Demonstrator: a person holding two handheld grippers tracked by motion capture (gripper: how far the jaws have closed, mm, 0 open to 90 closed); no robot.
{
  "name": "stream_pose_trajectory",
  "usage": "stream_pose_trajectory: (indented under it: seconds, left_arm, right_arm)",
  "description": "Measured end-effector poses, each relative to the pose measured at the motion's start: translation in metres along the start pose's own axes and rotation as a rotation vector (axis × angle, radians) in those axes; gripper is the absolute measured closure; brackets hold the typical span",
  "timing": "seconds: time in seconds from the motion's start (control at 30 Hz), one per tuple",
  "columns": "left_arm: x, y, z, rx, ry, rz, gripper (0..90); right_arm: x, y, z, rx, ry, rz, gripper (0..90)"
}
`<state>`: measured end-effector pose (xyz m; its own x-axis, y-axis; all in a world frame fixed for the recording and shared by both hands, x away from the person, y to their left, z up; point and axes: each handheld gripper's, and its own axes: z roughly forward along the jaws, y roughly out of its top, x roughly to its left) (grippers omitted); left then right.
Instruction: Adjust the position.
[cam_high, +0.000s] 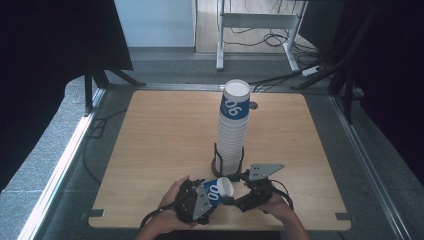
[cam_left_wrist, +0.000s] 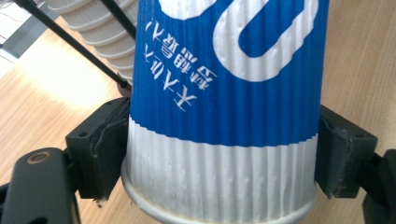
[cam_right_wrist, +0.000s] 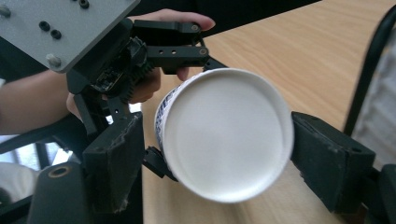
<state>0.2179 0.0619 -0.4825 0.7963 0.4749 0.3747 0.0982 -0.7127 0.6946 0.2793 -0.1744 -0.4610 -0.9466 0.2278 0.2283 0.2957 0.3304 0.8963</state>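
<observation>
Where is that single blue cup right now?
In the high view the single blue cup lies sideways at the table's near edge, clamped in the left tongs, just before the tall cup stack.

One loose cup (cam_high: 218, 189), one cup stack (cam_high: 233, 128)

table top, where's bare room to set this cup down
The table is bare over its whole left half, and on the right between the cup stack and the right edge. The far strip behind the stack is free too. Crowded: the near middle, where the left claw, right claw and held cup meet by the stack's holder.
</observation>
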Motion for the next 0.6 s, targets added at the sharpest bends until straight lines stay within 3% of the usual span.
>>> stream_pose_trajectory:
  seconds: [0.17, 0.33, 0.47, 0.6]
  left_arm:
    - [0.000, 0.000, 0.001, 0.016, 0.025, 0.020, 16.7]
    - [0.001, 0.000, 0.000, 0.023, 0.039, 0.033, 16.8]
    - [0.001, 0.002, -0.002, 0.024, 0.046, 0.040, 16.8]
    - [0.000, 0.003, -0.003, 0.030, 0.056, 0.056, 16.8]
  right_arm:
    - [0.003, 0.006, -0.008, 0.028, -0.041, -0.048, 19.4]
    - [0.009, 0.020, -0.017, 0.099, -0.076, -0.120, 19.1]
    - [0.012, 0.030, -0.022, 0.172, -0.104, -0.164, 19.3]
    - [0.013, 0.035, -0.017, 0.289, -0.126, -0.216, 19.2]
